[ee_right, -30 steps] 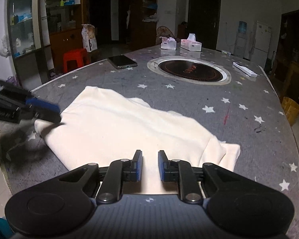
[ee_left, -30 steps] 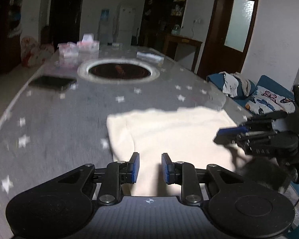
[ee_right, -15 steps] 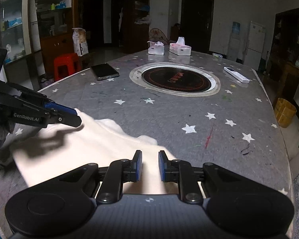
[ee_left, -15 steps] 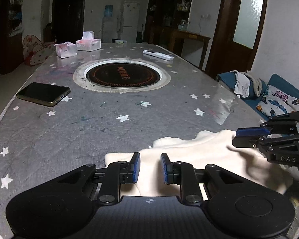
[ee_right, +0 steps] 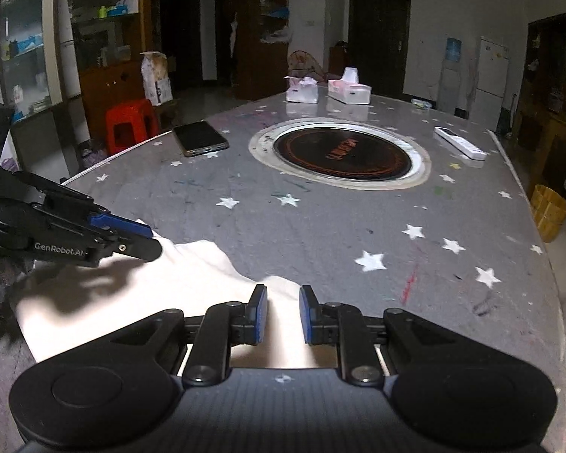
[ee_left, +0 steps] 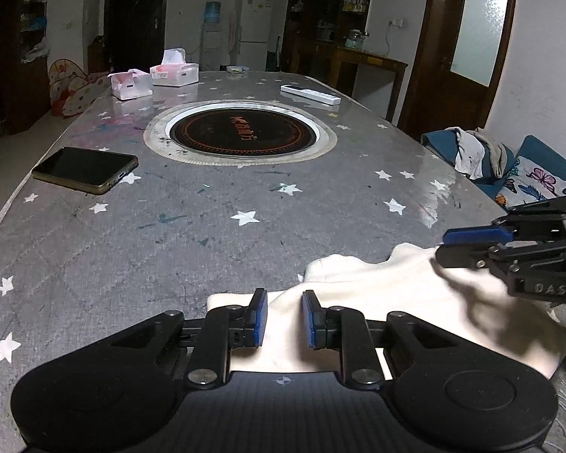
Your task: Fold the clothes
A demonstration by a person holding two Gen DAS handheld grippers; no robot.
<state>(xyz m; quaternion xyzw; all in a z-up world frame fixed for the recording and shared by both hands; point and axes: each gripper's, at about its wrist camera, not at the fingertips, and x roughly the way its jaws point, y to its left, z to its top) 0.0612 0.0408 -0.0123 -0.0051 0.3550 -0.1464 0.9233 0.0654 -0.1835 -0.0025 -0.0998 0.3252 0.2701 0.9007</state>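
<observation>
Cream garment (ee_left: 377,294) bunched under & between both grippers' jaws.

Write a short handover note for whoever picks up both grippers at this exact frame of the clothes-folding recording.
Left gripper: jaws narrowly apart over the near left part of the cream garment; I cannot tell if cloth is pinched.
Right gripper: same narrow gap, over the garment's near right part; grip also unclear.
Garment: bunched at the near edge of the star-patterned table, not a tidy fold yet.
Clear of it: phone, remote, two tissue boxes, round cooktop.
Left to do: flatten the cloth, square the edges, finish folding.
</observation>
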